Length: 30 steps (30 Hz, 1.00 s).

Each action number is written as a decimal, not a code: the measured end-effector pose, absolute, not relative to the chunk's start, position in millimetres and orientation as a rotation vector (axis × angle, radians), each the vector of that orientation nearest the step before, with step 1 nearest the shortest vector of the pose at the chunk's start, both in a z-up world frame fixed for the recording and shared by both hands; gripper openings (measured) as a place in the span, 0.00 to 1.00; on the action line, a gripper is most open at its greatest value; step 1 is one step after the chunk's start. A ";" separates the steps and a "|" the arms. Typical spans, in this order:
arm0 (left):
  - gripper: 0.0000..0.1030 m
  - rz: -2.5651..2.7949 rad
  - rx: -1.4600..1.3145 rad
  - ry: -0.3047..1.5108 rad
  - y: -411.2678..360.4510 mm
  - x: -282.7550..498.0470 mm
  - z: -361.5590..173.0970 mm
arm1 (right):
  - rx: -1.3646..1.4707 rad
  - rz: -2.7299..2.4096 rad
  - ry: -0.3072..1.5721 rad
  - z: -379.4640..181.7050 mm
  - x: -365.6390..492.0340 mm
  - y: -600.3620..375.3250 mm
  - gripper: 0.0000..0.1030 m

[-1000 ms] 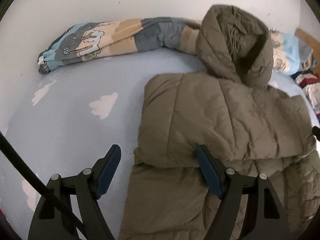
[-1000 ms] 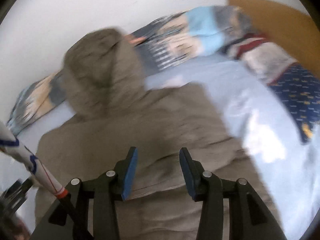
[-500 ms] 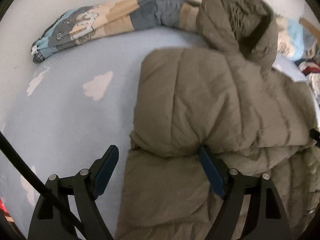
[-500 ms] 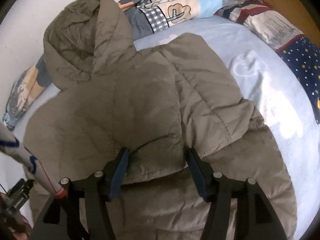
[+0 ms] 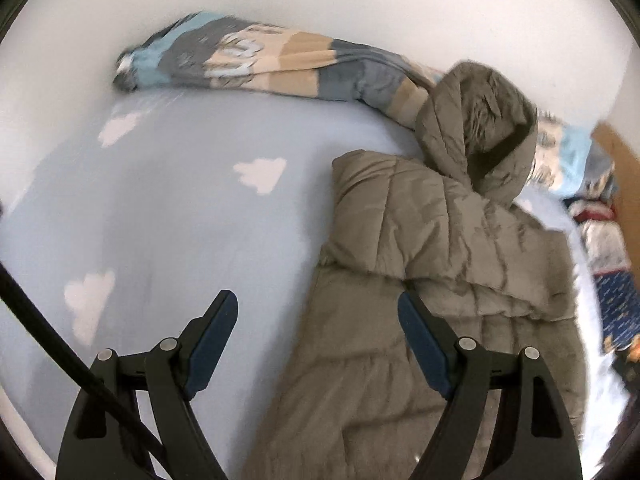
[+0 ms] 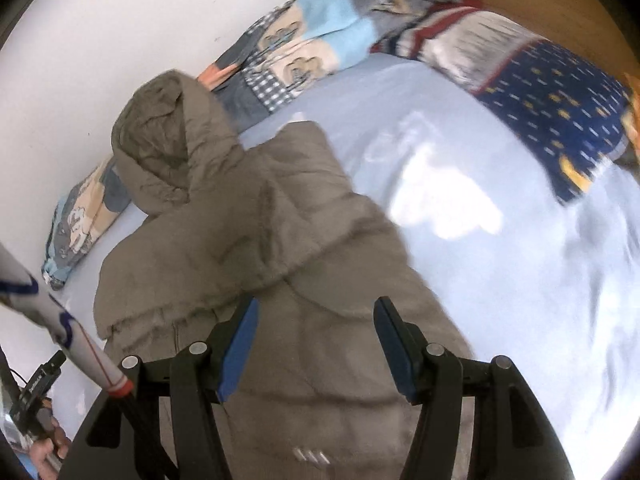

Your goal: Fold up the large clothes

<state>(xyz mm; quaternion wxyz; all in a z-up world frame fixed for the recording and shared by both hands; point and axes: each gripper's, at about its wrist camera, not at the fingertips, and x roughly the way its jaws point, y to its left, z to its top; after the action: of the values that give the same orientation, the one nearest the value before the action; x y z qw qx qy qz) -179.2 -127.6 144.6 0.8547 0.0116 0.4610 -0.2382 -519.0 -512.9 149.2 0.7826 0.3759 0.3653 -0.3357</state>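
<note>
Both grippers have backed off the coat since half a second ago; then the jaws sat at the folded-over edge, now that edge lies ahead of them and untouched; left gripper [image 5: 318,336] jaws spread wide with nothing between; right gripper [image 6: 316,344] jaws spread, empty, over the lower coat body; puffer coat [image 5: 432,264] stays flat on the bed [image 5: 192,208], sleeves folded in across the chest, hood [image 5: 476,136] propped up at the far end; reads as sleeve fold done, lengthwise fold likely next; open sheet left of the left jaws and right of the right jaws; wall and rolled blanket [image 5: 260,60] far ahead; pillows [image 6: 532,64] ahead-right, well apart from the coat.
</note>
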 end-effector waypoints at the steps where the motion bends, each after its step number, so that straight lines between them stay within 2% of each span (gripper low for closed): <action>1: 0.79 -0.505 -0.003 0.976 -118.4 -186.8 146.1 | 0.812 -0.728 0.781 151.9 -537.0 -507.6 0.62; 7: 0.79 -0.448 -0.057 1.077 -46.3 -243.3 124.0 | 0.784 -0.762 0.768 157.2 -631.1 -471.3 0.63; 11: 0.79 -0.438 -0.185 1.243 6.4 -265.7 74.9 | 0.917 -0.773 0.776 129.2 -701.4 -457.6 0.63; 14: 0.79 -0.456 -0.208 1.292 14.7 -279.8 57.8 | 1.005 -0.788 0.766 111.1 -733.3 -458.3 0.63; 21: 0.79 -0.542 -0.233 1.345 1.9 -305.5 37.7 | 1.129 -0.767 0.772 82.3 -751.5 -464.5 0.63; 30: 0.80 -0.620 -0.087 1.265 -36.1 -317.7 31.4 | 1.168 -0.616 0.781 60.1 -719.2 -458.0 0.63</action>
<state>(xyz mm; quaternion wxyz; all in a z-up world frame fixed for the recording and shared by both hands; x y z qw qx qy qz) -317.7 -36.1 31.4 0.7611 -0.0402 0.5814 -0.2848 -719.2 -458.0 60.1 0.7199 0.5283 0.3534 -0.2788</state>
